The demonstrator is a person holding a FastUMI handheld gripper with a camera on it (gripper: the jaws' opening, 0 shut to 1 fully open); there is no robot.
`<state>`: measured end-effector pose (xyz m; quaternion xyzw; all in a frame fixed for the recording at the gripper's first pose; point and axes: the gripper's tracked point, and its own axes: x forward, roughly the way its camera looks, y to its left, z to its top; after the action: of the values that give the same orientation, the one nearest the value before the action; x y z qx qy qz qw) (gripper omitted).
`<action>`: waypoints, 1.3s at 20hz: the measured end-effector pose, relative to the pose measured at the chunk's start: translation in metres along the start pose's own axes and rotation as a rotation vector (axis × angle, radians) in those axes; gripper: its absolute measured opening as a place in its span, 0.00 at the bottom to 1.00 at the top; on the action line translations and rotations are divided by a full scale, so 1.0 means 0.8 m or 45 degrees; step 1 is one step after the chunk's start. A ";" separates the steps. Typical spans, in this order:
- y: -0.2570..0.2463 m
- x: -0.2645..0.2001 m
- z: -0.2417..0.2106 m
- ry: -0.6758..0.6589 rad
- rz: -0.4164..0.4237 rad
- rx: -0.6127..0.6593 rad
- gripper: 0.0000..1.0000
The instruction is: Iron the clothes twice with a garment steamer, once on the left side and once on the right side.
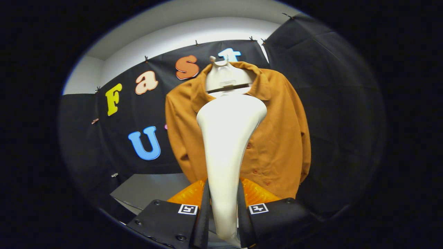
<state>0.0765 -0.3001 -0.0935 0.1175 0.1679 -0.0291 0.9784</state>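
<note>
No readable brand on the white garment steamer [226, 145] — only square coded markers on the gripper [223, 221] housing. Fingers [203, 216] nearly closed, pinching the steamer's handle from both sides. Steamer head points up at the orange-brown shirt [277, 138] hanging just beyond it — orange translucent part [258, 193] behind the handle.

Black cloth [332, 103] hangs all around this booth, draped in panels that meet at a corner on the right, wrinkled and slack. Small clips [196, 43] pin its top edge along the back wall. Above that, a plain white wall [193, 33] rises bright and evenly lit, curving up into a paler ceiling [180, 14]. Down low on the left, a grey tabletop [145, 190] juts out from the cloth, matte, with a soft sheen from the overhead light.
</note>
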 end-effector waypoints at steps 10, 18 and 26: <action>0.231 0.008 0.019 -0.088 0.342 -0.111 0.38; 0.329 -0.013 -0.011 -0.101 0.431 -0.178 0.39; 0.326 -0.026 -0.021 -0.137 0.333 -0.129 0.38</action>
<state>0.0765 -0.0427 -0.0441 0.0869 0.0998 0.1007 0.9861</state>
